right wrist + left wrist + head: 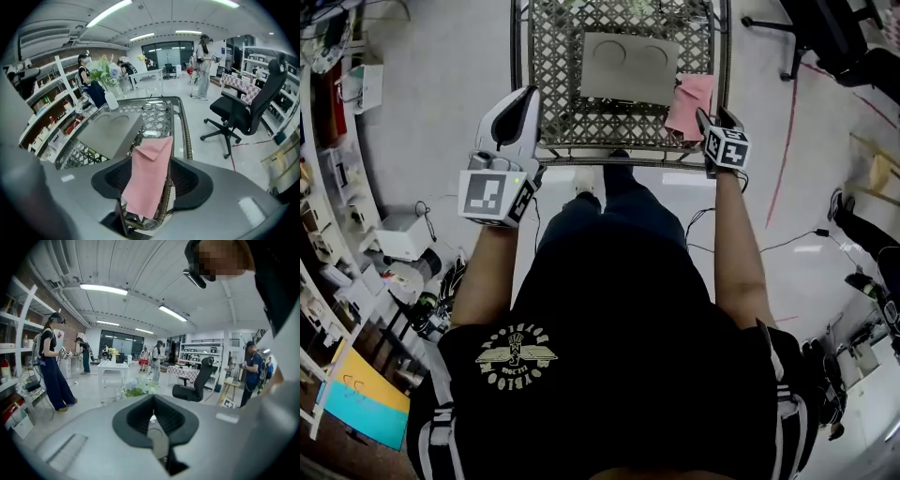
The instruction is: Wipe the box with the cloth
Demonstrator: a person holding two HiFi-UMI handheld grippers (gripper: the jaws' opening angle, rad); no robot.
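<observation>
A flat grey box (628, 67) (110, 133) lies on the metal lattice table (581, 150) (180, 126). To its right, at the table's near right corner, lies a pink cloth (690, 105) (150, 183) with one corner folded over. My right gripper (715, 117) (150, 161) points steeply down at the cloth's near end. Its jaws stand wide on either side of the cloth, and the pads do not press on it. My left gripper (523, 98) (153, 399) hovers at the table's near left corner, away from the box, with its dark pads together and nothing in them.
A vase of flowers (105, 77) and a pair of glasses (154, 106) sit at the table's far end. A black office chair (243, 112) (825, 37) stands to the right. Shelves (328, 187) line the left side. Cables cross the floor (787, 239). People stand in the background.
</observation>
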